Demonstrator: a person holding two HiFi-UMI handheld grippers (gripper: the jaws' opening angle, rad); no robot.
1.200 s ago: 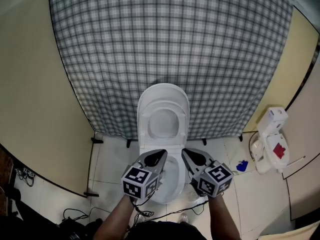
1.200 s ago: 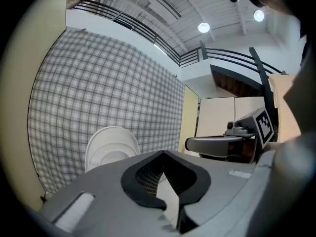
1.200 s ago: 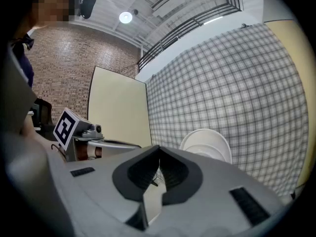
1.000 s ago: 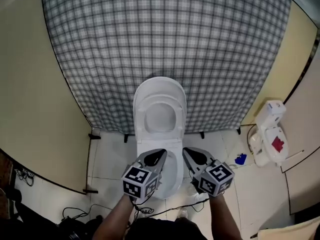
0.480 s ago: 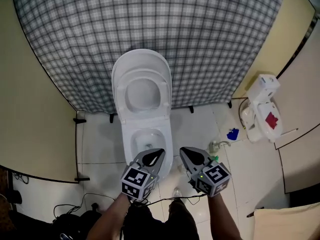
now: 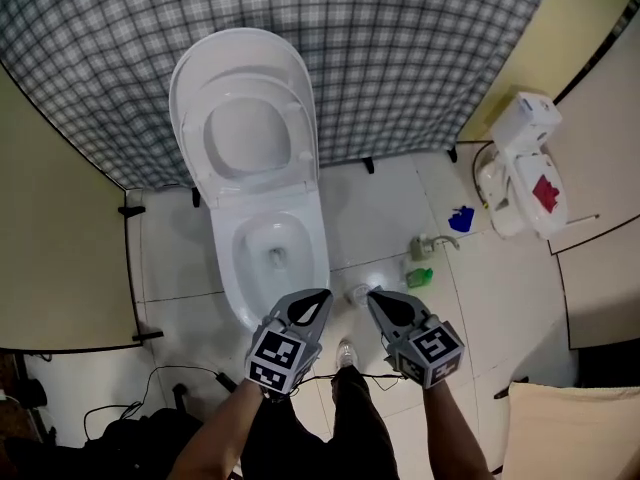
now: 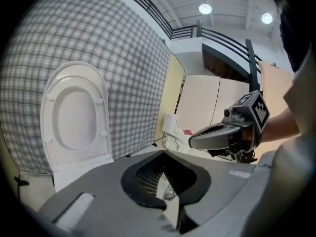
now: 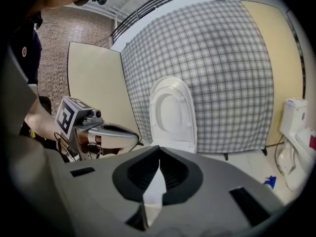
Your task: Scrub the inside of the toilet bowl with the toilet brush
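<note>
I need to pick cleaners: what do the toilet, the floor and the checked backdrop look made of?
Toilet: likely glazed ceramic; glossy, smooth white.
Floor: glazed tile; pale squares with grout lines and sheen.
Backdrop: probably woven cloth; matte grey check.

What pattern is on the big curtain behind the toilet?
The curtain has a grey and white check pattern. It shows best in the head view.

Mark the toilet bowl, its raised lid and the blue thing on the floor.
toilet bowl (image 6: 234, 276), head view, on its left rim.
raised lid (image 6: 236, 56), head view, on its upper part.
blue thing (image 6: 461, 218), head view, on its middle.
</note>
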